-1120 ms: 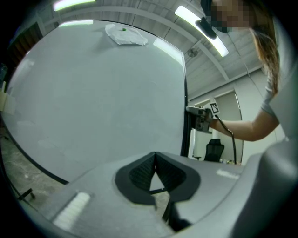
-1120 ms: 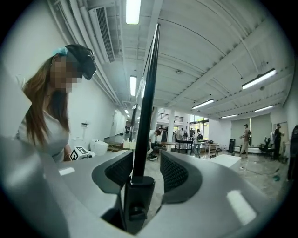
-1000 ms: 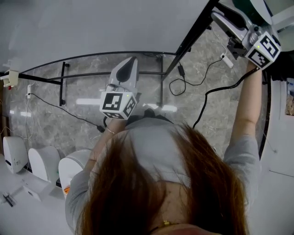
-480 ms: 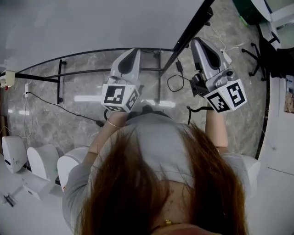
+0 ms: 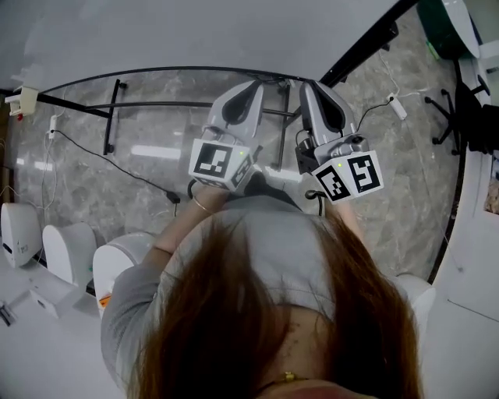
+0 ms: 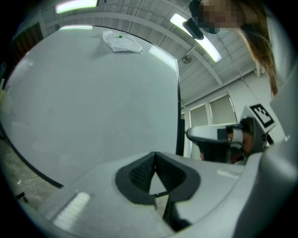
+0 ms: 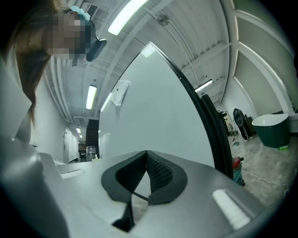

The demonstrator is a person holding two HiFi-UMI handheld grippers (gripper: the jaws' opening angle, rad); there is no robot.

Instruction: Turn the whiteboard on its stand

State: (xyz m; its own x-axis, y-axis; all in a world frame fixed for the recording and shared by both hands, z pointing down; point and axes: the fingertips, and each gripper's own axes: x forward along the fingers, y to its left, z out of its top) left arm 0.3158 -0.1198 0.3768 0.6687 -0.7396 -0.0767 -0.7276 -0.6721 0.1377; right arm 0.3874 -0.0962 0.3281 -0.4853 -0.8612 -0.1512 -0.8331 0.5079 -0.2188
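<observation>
The stiff, smooth whiteboard (image 5: 195,31) is judged best pushed at its black frame (image 5: 366,43), upper right; the fingers of left gripper (image 5: 251,86) and right gripper (image 5: 312,86) are pressed together, empty.

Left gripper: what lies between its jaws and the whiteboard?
Nothing: in the left gripper view, only bare whiteboard surface shows beyond the left gripper.

Lab or workshop hall: ceiling strip lights (image 7: 128,14) above right gripper (image 7: 146,151); floor cables (image 5: 113,167), white machine housings (image 5: 66,253) left of left gripper (image 5: 255,86).
</observation>
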